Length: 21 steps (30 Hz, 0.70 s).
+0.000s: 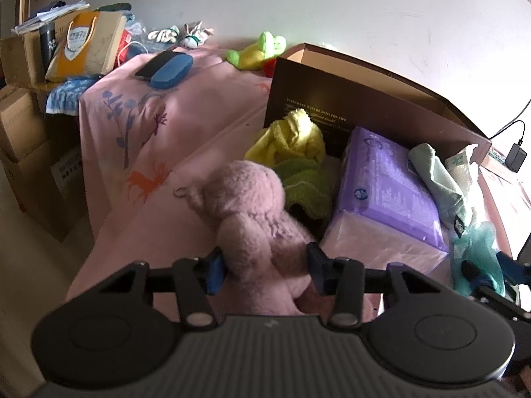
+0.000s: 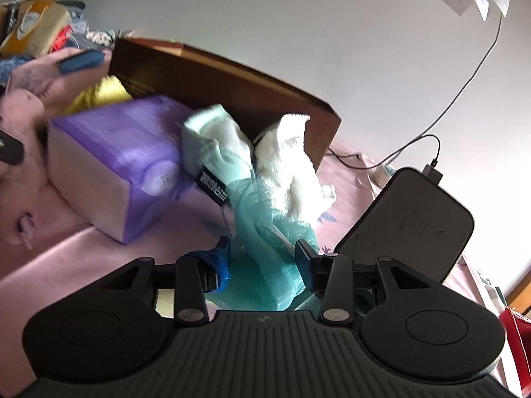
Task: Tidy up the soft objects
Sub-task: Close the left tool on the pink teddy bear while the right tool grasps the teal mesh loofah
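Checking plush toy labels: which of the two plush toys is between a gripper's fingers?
The pink plush toy, between the left gripper fingers at the near edge. The green and yellow plush toy lies untouched, far back by the wall.

A pink plush (image 1: pixel 255 212), yellow towel (image 1: pixel 292 136), purple pack (image 1: pixel 388 179) and pink sheet (image 1: pixel 139 126) (printed with blue plants, orange deer).

A tissue pack (image 1: pixel 391 179) lies before the open box (image 1: pixel 365 99), towels (image 1: pixel 292 139) to its left (partly inside), a folded cloth (image 1: pixel 434 179) on its right.
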{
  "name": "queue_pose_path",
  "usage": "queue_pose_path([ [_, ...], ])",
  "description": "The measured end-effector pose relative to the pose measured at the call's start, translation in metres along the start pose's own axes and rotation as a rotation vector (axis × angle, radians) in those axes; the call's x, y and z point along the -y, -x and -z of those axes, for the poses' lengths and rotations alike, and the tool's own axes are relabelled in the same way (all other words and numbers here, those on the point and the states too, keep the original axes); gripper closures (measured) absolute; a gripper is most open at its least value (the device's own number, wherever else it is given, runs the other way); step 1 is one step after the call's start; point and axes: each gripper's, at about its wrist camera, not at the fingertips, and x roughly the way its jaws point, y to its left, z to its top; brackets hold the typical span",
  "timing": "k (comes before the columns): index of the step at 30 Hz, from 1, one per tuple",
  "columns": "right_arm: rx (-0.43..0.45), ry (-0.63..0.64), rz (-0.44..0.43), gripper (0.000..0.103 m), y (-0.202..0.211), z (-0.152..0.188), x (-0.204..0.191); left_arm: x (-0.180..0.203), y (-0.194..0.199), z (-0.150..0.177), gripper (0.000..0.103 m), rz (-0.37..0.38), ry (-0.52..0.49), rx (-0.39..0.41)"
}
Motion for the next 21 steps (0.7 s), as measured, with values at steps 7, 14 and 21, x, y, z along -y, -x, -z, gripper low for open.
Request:
queue_pose_path([
  [7, 0.033, -0.121, -0.097, 0.088, 0.007, 0.001, 0.015, -0.006, 0.017, 0.002, 0.057, 0.042, 0.007, -0.002],
  [14, 0.068, -0.199, -0.133, 0.103, 0.02, 0.008, 0.027, -0.007, 0.037, 0.006, 0.061, 0.066, 0.004, 0.022],
  [21, 0.113, -0.284, -0.208, 0.103, 0.04, 0.011, 0.042, -0.001, 0.039, 0.016, 0.061, 0.084, -0.008, -0.005],
])
